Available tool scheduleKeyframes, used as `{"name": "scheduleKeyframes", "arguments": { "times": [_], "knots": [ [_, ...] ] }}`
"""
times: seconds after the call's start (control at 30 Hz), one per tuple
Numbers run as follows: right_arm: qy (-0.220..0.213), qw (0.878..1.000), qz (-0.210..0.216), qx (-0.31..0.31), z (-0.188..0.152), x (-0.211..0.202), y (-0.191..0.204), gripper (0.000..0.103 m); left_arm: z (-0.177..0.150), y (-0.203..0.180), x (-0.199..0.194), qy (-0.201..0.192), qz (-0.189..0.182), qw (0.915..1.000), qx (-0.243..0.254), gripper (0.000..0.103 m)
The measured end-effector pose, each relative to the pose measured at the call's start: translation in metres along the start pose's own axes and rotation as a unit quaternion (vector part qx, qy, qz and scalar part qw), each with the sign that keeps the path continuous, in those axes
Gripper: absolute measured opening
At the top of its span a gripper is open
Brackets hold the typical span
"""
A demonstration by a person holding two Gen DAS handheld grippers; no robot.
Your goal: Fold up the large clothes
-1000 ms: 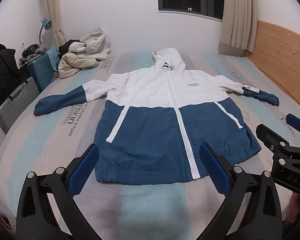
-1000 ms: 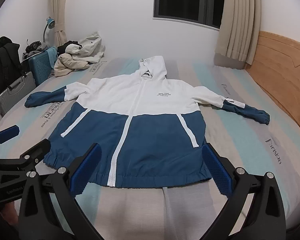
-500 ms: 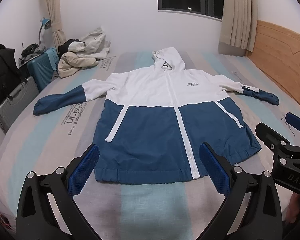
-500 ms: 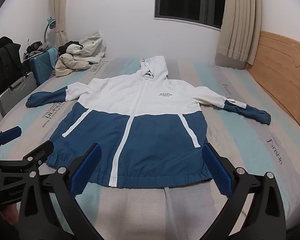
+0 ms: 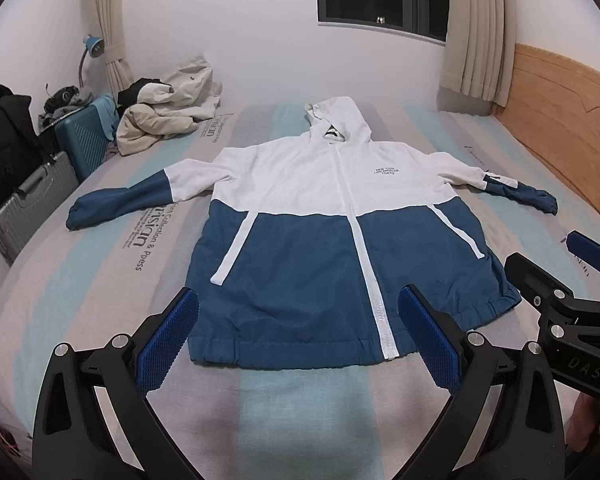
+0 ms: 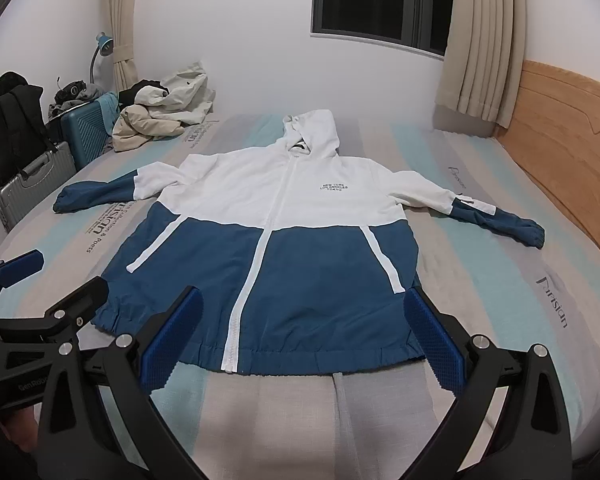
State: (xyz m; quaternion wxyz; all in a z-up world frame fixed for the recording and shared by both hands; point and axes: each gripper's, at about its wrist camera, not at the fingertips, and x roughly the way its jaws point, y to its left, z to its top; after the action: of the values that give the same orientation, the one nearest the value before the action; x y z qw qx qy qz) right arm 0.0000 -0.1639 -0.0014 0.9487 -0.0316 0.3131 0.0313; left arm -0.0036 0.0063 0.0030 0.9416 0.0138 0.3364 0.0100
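Barely moved since before, both hand-held grippers, left [image 5: 298, 338] and right [image 6: 300, 340], gaping empty, jacket [image 5: 340, 240] flat, clothes pile [image 5: 168, 116] well apart

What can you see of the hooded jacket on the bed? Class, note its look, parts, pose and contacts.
The hooded jacket lies flat and face up on the striped bed, zipped shut, with both sleeves spread out sideways. Its upper half and hood are white; the lower half and forearms are blue, with a white zip and white pocket strips. Small dark lettering sits on the chest. The fabric looks thin and smooth, and the hem gathered. Neither open tool touches it.
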Motion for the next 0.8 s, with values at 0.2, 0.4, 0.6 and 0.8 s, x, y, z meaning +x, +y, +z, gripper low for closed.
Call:
{"name": "scheduleKeyframes", "arguments": {
  "times": [0.2, 0.4, 0.6, 0.8],
  "knots": [
    [0.0, 1.0, 0.0, 0.001, 0.0003, 0.0002, -0.0005, 0.096, 0.0005, -0.001, 0.0004, 0.0, 0.0, 1.0, 0.001, 0.097],
    [0.0, 1.0, 0.0, 0.0, 0.0007, -0.0001, 0.0, 0.096, 0.0005, -0.0011, 0.0005, 0.0, 0.0, 1.0, 0.0, 0.097],
    [0.001, 1.0, 0.001, 0.001, 0.0007, -0.0002, -0.0004, 0.096, 0.0009, -0.0016, 0.0008, -0.001, 0.002, 1.0, 0.002, 0.097],
    [0.0, 1.0, 0.0, 0.003, 0.0008, -0.0012, -0.0007, 0.096, 0.0012, -0.0018, 0.0023, 0.0, 0.001, 1.0, 0.003, 0.097]
  ]
}}
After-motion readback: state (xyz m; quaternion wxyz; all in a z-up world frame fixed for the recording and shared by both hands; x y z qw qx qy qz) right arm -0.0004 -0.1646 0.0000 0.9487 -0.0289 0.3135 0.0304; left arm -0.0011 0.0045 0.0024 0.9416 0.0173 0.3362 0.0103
